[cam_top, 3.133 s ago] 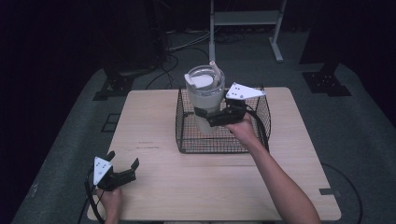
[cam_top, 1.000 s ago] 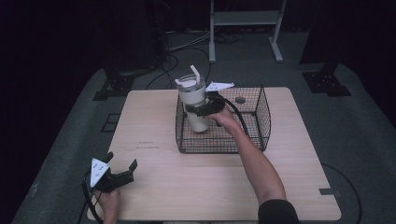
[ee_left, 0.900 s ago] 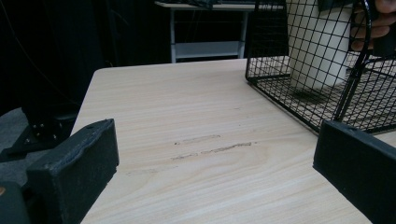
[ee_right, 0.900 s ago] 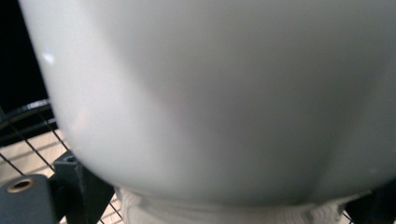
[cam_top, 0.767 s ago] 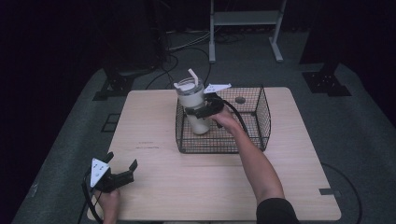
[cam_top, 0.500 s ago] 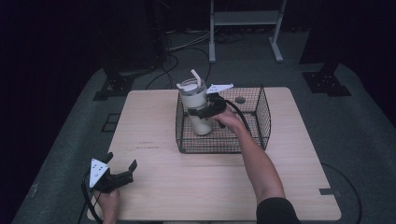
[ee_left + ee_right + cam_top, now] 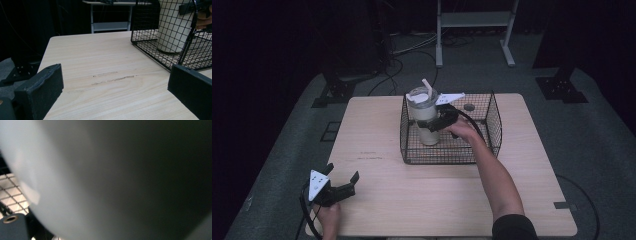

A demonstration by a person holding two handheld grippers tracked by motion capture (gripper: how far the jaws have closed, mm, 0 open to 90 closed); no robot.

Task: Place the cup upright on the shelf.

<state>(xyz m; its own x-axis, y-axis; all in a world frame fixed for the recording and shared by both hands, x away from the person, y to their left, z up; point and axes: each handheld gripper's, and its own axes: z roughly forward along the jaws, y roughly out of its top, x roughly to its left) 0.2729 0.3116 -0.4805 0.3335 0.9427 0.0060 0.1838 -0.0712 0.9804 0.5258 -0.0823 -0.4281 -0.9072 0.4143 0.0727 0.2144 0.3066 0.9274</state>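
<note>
Right tongs (image 7: 435,123) are clamped on the cream tumbler (image 7: 426,119), gripping it around the middle. The tumbler stands upright on the floor of the black wire basket (image 7: 486,134), tucked into the basket's left end, its straw poking up above the rim. In the right gripper view the tumbler's pale wall (image 7: 105,177) sits pressed up against the lens, basket mesh peeking in at 8 o'clock. The basket sits toward 12 o'clock on the wooden counter (image 7: 432,200). Down at 7 o'clock on the counter, well apart from the basket, the left tongs (image 7: 343,186) rest low with jaws spread wide, holding nothing; from the left gripper view, basket and tumbler (image 7: 172,27) sit at 2 o'clock.
</note>
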